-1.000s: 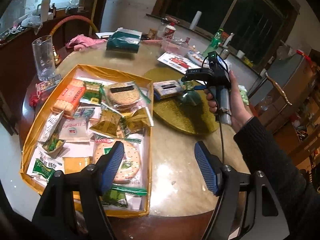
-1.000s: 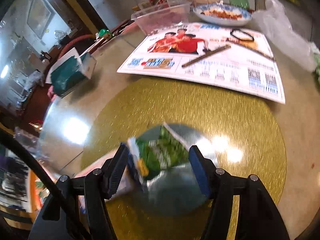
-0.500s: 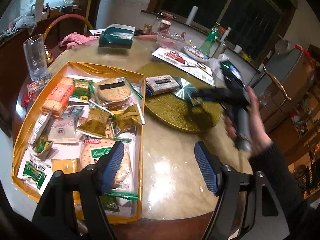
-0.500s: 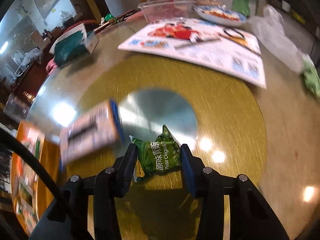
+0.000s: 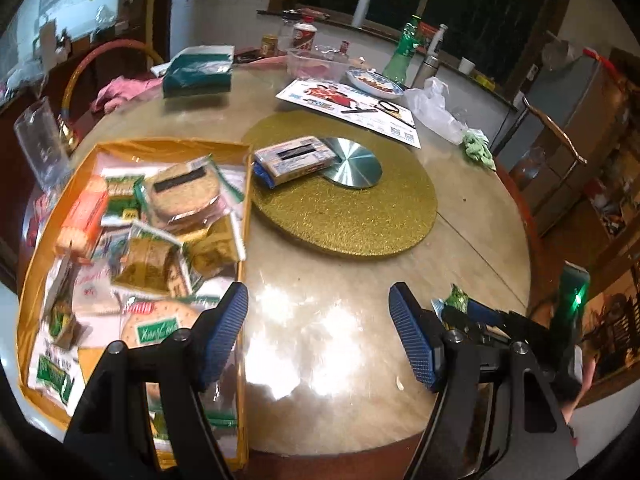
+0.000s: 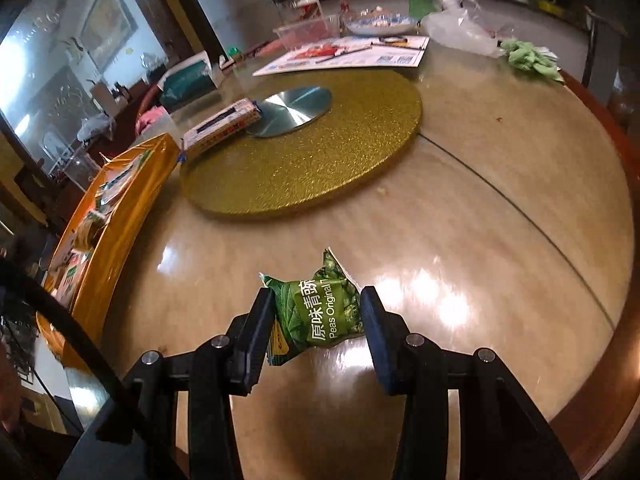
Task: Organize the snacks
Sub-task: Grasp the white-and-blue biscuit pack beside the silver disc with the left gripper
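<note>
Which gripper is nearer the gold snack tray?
Left. The left gripper hovers at the gold snack tray's near corner; the right gripper, clamping the green pea packet, is across bare tabletop.

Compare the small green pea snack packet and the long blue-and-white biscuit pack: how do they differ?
The small green pea snack packet is clamped in the right gripper, above the bare table; the long blue-and-white biscuit pack lies free on the round gold turntable, partly over its silver centre disc. The packet is crumpled and pillow-shaped; the pack is a long, flat block. Both are outside the orange tray.
</note>
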Demonstrator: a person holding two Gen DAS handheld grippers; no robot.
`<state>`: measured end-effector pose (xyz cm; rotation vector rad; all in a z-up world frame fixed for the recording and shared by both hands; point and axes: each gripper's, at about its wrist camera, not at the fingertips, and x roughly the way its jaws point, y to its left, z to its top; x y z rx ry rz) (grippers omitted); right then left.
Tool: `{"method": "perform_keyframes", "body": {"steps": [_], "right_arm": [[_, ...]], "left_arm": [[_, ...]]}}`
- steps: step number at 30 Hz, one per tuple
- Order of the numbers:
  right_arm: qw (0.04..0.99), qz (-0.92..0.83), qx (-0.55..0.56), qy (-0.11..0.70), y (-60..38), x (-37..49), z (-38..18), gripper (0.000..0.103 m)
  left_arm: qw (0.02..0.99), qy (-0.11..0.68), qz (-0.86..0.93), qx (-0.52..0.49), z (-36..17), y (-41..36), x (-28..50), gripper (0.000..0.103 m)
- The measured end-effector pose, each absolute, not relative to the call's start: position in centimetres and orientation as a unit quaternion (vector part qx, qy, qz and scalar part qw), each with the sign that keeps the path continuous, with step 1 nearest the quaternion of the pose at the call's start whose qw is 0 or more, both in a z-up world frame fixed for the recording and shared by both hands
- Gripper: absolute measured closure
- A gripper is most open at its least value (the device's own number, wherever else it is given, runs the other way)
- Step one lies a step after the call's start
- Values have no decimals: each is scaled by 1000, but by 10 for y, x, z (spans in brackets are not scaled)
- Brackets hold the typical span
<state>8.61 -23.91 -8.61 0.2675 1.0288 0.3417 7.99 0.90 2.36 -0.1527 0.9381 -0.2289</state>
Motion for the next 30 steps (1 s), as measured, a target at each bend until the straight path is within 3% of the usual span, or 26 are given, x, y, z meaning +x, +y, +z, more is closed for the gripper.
{"method": "perform_keyframes", "body": {"steps": [30], "right_arm": [[879,61,178,438,-255,79,-95,58]], "left_arm": [[847,522,-80,57,-34,-32,326,30]]}}
